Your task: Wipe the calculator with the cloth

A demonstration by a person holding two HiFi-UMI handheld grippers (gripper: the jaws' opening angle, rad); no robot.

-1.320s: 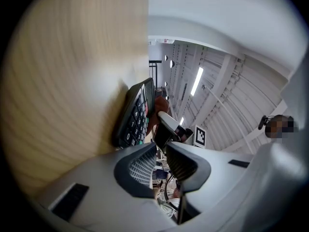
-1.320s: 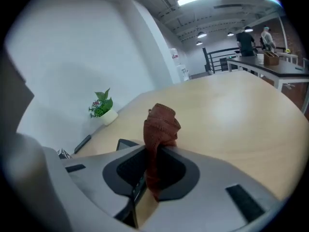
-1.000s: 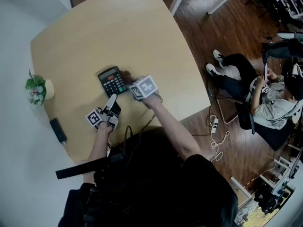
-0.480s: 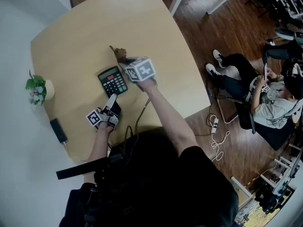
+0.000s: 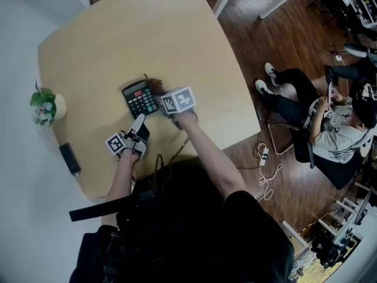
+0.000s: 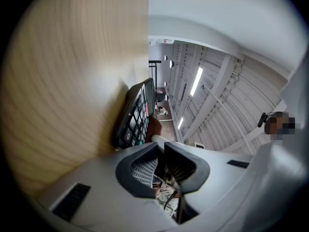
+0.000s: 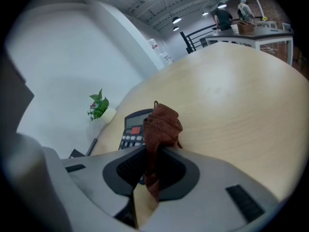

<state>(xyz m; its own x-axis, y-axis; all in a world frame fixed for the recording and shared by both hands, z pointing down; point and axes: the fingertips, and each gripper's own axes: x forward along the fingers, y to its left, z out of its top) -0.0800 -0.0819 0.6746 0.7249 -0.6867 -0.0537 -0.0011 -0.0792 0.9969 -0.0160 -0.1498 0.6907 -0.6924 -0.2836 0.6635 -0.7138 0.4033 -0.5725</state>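
Dark wooden floor (image 5: 277, 34) all around. On it, a big pale wooden table with rounded corners (image 5: 147, 28). Off to one side, a seated person in a grey top (image 5: 339, 131), well apart from the table. Flat on the table, near its front edge, a black calculator with a red key (image 5: 140, 99). At its right side, the right gripper (image 7: 155, 153), tilted down, squeezing a crumpled reddish-brown cloth (image 7: 161, 122) between its jaws, the bunch hanging over the calculator's right edge. Just beside the calculator's near end, the left gripper (image 6: 161, 147), lying level, jaws pressed together, nothing between them. Farther left, a little green plant in a white pot (image 5: 44, 108). Near that, a small black bar (image 5: 69, 158) by the table's edge.
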